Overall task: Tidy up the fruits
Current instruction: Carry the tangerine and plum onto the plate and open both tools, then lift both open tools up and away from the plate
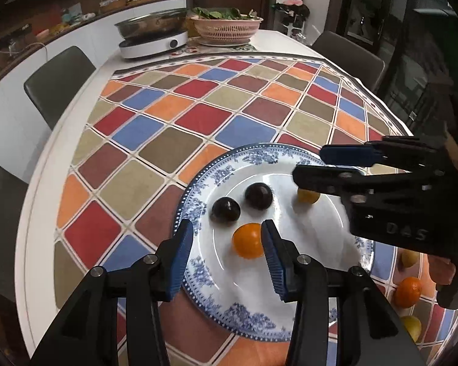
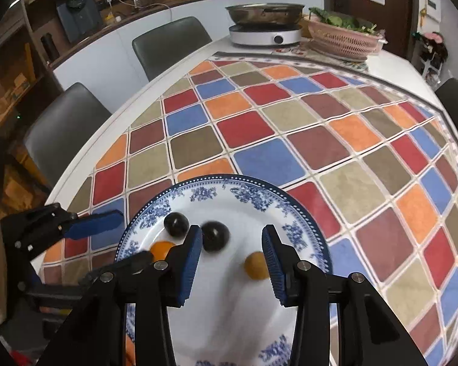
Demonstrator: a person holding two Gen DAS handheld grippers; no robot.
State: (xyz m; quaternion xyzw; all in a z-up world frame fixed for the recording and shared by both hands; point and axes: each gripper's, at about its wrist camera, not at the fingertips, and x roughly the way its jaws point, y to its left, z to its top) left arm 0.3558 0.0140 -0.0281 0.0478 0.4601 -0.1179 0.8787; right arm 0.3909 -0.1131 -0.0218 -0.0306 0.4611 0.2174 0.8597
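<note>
Both grippers are hovering over a round blue-and-white plate (image 1: 290, 158) of glossy, flower-patterned china, lying on a tablecloth (image 1: 180, 116) checked in red, blue, orange and olive diamonds. The left gripper (image 1: 227, 238) is standing released, its ribbed blue pads apart; a smooth, round orange fruit (image 1: 248, 240) is sitting on the plate between the fingers, close against the right-hand pad, though whether it is touching that pad I cannot tell, and well clear of the left-hand one. Just beyond those fingertips two dark, shiny round fruits (image 1: 226, 210) (image 1: 258, 196) are resting side by side. The right gripper (image 2: 232, 244) is also standing released: a small yellow-orange fruit (image 2: 256, 266) is lying on the plate between its fingers, just beside the right-hand pad, gripped by nothing. One dark fruit (image 2: 215, 235), slightly blurred, is sitting just inside the left-hand fingertip. In the left wrist view, more round orange and yellow fruits (image 1: 407, 292) are lying on the cloth beyond the plate's right rim.
</note>
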